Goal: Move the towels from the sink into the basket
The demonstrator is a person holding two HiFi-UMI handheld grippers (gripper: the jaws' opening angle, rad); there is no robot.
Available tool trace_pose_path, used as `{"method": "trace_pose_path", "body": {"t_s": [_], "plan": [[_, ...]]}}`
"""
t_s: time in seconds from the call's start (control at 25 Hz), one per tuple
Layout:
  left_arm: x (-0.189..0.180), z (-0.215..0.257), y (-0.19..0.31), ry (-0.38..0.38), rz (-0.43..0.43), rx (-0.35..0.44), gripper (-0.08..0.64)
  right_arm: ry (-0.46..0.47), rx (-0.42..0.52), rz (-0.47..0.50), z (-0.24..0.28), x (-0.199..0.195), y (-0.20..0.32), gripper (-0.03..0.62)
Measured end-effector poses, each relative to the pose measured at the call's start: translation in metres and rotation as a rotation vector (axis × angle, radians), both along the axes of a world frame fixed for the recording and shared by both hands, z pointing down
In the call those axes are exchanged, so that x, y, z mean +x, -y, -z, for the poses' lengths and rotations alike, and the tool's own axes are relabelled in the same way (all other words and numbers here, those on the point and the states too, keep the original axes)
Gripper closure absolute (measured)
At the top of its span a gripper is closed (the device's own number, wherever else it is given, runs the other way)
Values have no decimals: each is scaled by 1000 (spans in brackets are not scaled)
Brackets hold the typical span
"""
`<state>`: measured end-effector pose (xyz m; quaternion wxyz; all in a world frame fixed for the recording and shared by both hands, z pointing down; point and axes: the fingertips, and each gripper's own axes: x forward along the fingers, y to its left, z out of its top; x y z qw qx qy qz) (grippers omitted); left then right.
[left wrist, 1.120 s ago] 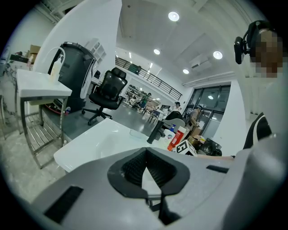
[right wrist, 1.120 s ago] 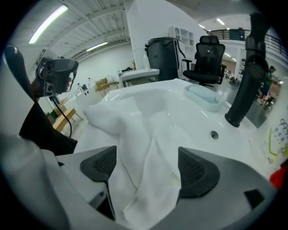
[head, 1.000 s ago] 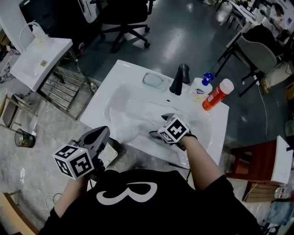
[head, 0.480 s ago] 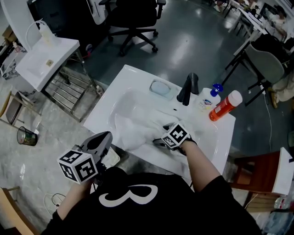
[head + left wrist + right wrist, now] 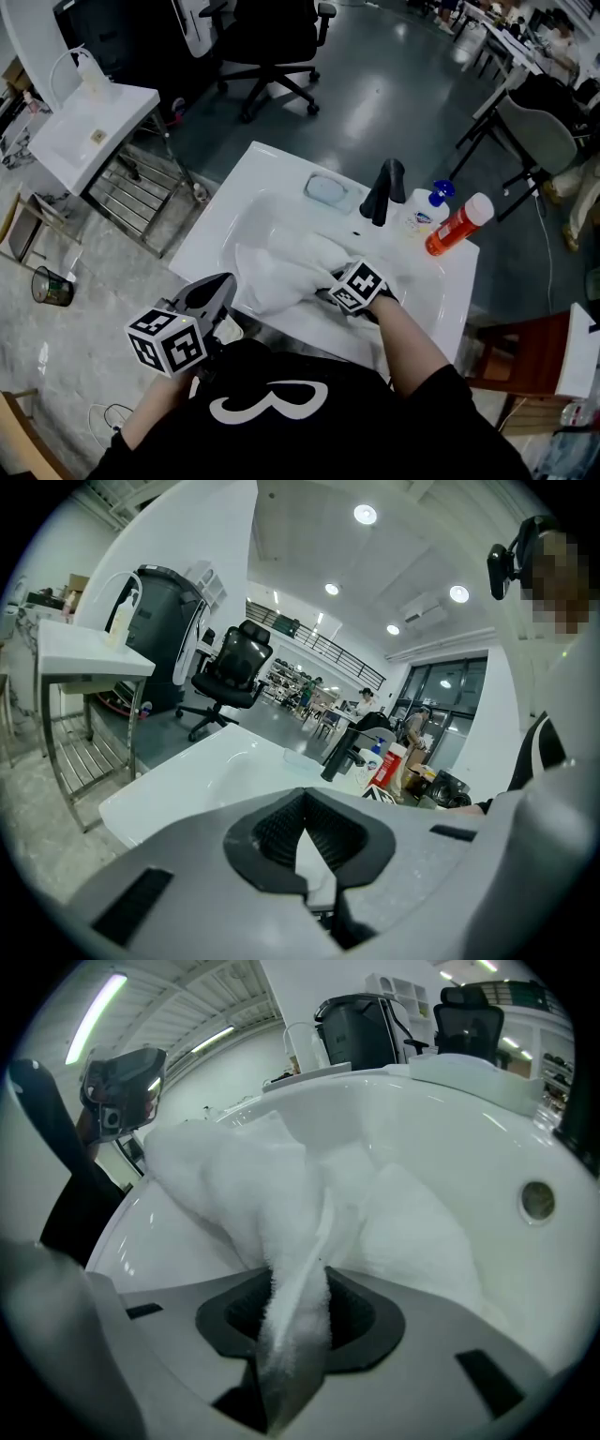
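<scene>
White towels (image 5: 281, 265) lie bunched in the basin of the white sink (image 5: 239, 192). My right gripper (image 5: 326, 284) reaches down into the basin at their right edge. Its jaws have just been closing, and a fold of towel (image 5: 298, 1241) is pinched between the pads and runs back between the fingers. The rest of the towel (image 5: 234, 1180) spreads away over the basin floor. My left gripper (image 5: 223, 283) hangs in front of the sink's near edge, shut and empty. In the left gripper view its tips (image 5: 302, 808) touch, with the sink top beyond. I cannot make out a basket.
A black faucet (image 5: 384, 192), a soap dish (image 5: 328, 190), a white pump bottle (image 5: 427, 208) and an orange bottle (image 5: 455, 225) stand along the sink's back. The drain hole (image 5: 536, 1200) is open. A second basin on a metal stand (image 5: 89, 127) is at left, an office chair (image 5: 272, 37) behind.
My right gripper sank into the basin and closed on a fold of towel. The left gripper drifted slightly lower beside the sink's front edge.
</scene>
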<state>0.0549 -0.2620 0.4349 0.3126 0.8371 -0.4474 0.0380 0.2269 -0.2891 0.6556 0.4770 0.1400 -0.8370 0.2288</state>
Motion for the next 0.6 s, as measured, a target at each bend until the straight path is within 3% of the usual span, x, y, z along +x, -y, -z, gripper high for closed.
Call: {"method": "trace_pose_path", "body": {"t_s": [0.36,0.6], "plan": [[0,4,6,-6,-29,3,554,94,-1,-27,29,-2,-4,476],[7,9,12,-25,-52,10,554,164,54,-81,66,-3,-3,477]]}}
